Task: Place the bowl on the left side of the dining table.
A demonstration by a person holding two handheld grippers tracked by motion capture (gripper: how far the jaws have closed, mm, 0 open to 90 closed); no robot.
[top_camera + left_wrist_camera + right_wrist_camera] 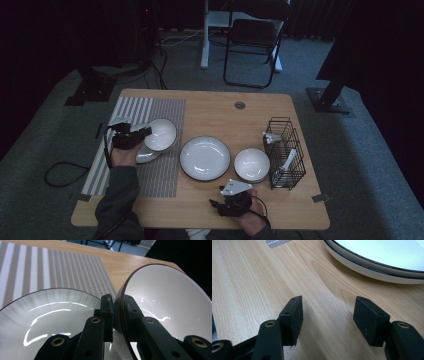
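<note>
You are working in a dim room with grey carpet (45, 145) underfoot. At the top centre of the frame a black folding chair (252, 42) stands beside a white desk leg (205, 37). Black stand feet sit at the upper left (90, 87) and the right (330, 97). A black cable (62, 172) loops on the floor at the left. The far edges fade into darkness.

Sitting tilted over the striped placemat (150, 145): white bowl (161, 134) with thin dark rim, glossy inside, opening facing up and sideways. Being pinched at its near rim. Overlapping a small white plate (146, 156) lying flat on the mat beneath.
</note>
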